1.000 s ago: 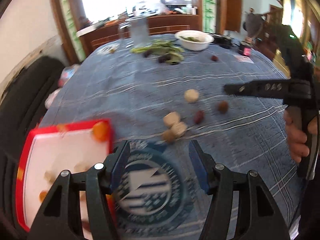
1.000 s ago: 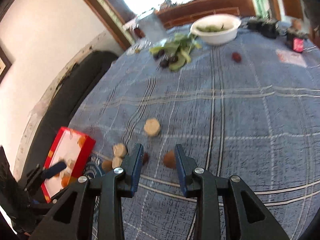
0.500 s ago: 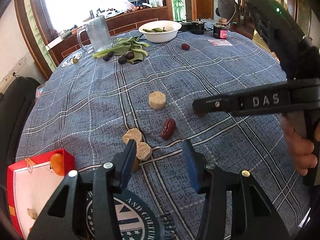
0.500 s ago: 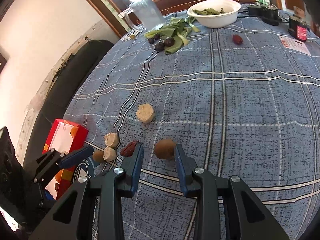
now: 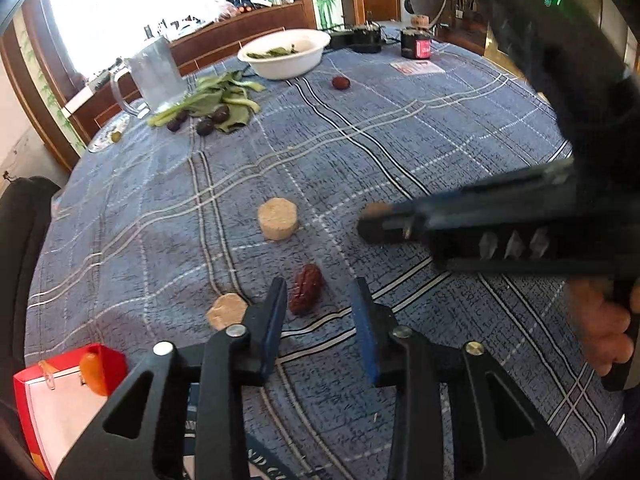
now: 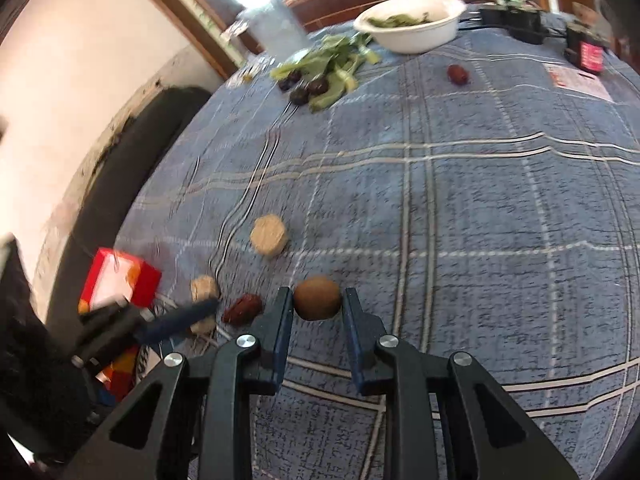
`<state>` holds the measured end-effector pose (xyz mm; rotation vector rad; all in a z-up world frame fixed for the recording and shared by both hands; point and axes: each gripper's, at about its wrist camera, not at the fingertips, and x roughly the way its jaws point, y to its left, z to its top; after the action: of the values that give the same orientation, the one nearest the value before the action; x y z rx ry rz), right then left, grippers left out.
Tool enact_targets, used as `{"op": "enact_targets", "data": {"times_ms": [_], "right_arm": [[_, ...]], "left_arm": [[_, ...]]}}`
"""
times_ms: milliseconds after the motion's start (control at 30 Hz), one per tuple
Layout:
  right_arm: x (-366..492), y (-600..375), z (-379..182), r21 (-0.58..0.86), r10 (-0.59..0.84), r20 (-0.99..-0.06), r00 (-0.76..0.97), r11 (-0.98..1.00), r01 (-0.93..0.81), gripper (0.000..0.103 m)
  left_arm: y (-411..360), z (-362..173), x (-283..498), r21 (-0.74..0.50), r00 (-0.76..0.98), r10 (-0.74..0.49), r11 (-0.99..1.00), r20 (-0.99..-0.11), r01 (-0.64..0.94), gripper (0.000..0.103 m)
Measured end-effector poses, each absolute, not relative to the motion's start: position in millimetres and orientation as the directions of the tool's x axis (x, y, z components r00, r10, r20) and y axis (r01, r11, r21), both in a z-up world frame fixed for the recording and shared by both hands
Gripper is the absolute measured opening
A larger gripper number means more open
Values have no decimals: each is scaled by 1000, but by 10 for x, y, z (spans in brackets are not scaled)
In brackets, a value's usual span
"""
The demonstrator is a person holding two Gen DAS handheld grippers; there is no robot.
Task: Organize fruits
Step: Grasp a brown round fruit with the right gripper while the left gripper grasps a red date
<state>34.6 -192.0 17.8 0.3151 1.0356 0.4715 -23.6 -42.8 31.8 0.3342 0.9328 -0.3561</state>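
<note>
The brown kiwi (image 6: pixel 318 298) now sits between the fingertips of the right gripper (image 6: pixel 316 308), where half a second ago it lay just ahead of them; the jaws stand apart, the left pad touching or nearly touching the fruit and a sliver of cloth showing by the right one. It is oval, dull brown and rough-skinned, resting on the blue plaid cloth of the counter (image 6: pixel 480 208). The left gripper (image 5: pixel 320 312) has also come forward: the wrinkled red date (image 5: pixel 306 288) that lay ahead of it now lies between its open jaws, just beside the left finger.

Left of the date in the right wrist view are two pale tan cakes (image 6: pixel 204 288), one partly hidden by the left gripper's finger, and a third pale cake (image 6: pixel 269 235) sits a little farther out. A red box (image 6: pixel 120 280) with an orange fruit (image 5: pixel 93 368) at its rim stands near the counter's left edge, beside a dark chair (image 5: pixel 20 240).

Far across the cloth are a second date (image 6: pixel 458 74), dark plums (image 6: pixel 308 90) on green leaves (image 6: pixel 336 64), a white bowl (image 6: pixel 412 24) and a glass mug (image 5: pixel 154 72). The wide middle of the cloth between these and the near fruit is bare.
</note>
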Motion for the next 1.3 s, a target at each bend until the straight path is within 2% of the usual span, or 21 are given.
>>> {"op": "enact_targets", "data": {"times_ms": [100, 200, 300, 367, 533, 867, 1167, 1300], "right_arm": [[364, -2008, 191, 465, 499, -741, 449, 864, -193, 24], [379, -1997, 169, 460, 493, -747, 445, 868, -189, 24], [378, -1976, 175, 465, 501, -745, 441, 864, -195, 24], [369, -1980, 192, 468, 505, -739, 446, 861, -198, 24], [351, -1992, 218, 475, 509, -734, 450, 858, -196, 24], [322, -1996, 243, 472, 507, -731, 457, 859, -197, 24], [198, -1863, 359, 451, 517, -694, 501, 855, -257, 24], [98, -1767, 453, 419, 509, -663, 549, 860, -290, 24]], "left_arm": [[-433, 268, -207, 123, 541, -146, 894, -828, 430, 26], [-400, 295, -183, 99, 539, -163, 900, -826, 424, 15], [-387, 304, -172, 93, 539, -167, 902, -826, 421, 11], [-378, 300, -174, 94, 543, -163, 906, -824, 414, 11], [-431, 217, -219, 225, 576, -62, 883, -815, 412, 16], [-276, 231, -140, 100, 557, -118, 934, -822, 344, 16], [-198, 533, -497, -20, 635, -225, 949, -739, 314, 16], [-177, 625, -638, -18, 676, -217, 958, -704, 288, 16]]}}
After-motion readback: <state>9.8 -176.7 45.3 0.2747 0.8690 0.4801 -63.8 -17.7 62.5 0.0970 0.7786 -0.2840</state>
